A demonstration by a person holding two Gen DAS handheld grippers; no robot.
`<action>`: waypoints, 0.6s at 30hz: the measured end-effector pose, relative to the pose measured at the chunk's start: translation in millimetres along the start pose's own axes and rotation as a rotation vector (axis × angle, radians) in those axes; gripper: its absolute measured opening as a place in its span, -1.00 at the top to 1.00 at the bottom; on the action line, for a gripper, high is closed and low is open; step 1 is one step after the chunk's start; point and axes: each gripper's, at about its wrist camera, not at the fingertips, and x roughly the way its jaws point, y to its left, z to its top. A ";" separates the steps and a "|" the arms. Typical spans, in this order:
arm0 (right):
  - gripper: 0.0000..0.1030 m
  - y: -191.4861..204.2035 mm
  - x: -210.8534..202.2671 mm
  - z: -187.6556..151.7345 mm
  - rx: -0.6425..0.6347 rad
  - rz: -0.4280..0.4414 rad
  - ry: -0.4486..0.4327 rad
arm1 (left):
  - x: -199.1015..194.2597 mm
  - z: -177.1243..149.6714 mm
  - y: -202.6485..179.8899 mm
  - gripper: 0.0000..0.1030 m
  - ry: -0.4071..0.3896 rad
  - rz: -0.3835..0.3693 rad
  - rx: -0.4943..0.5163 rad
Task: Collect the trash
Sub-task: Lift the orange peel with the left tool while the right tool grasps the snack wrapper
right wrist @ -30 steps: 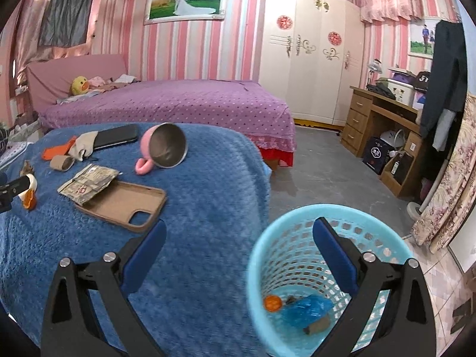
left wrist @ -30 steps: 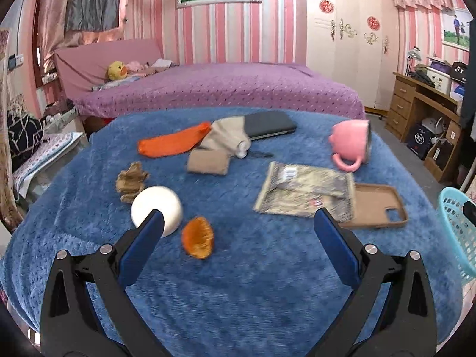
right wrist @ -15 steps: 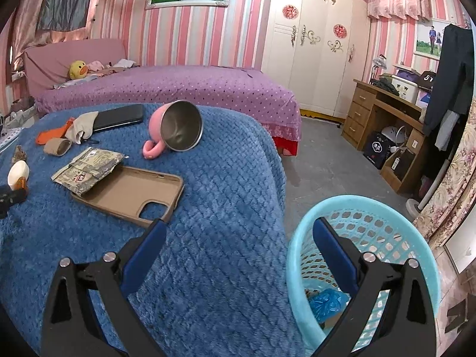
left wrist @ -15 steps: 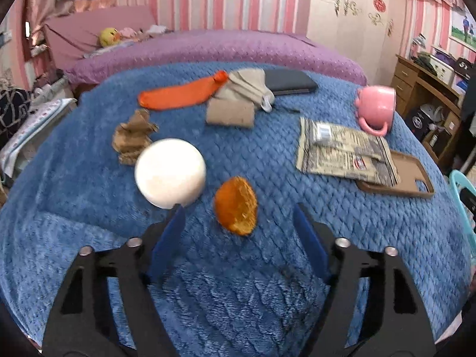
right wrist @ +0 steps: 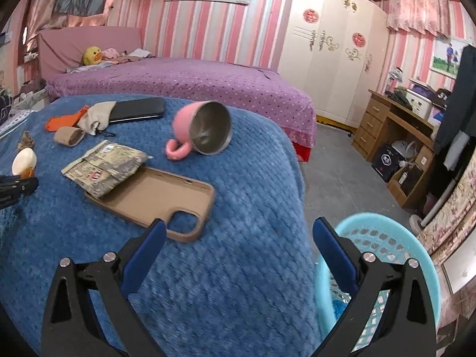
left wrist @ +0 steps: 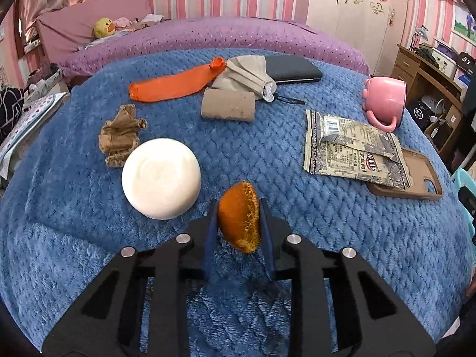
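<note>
1. Orange peel [left wrist: 239, 217] stands on edge on the blue blanket [left wrist: 297, 208], between the pads of the left tool [left wrist: 238, 232], whose jaws have just been closing and now pinch it from both sides.
2. The turquoise basket [right wrist: 383, 238] lies far off to the peel's right, beside the right tool [right wrist: 238, 255], which is spread and empty.
3. The peel's underside is hidden; most of the basket's inside is blocked.

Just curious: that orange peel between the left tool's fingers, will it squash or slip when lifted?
The orange peel looks thin and hollow, so probably light and bendy. Its pithy, ragged rim suggests decent grip. The left gripper has just been closing around it.
</note>
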 end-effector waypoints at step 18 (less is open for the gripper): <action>-0.54 89.0 46.4 39.8 -0.063 0.182 0.090 | -20.8 20.2 29.9 0.54 -0.197 0.057 -0.047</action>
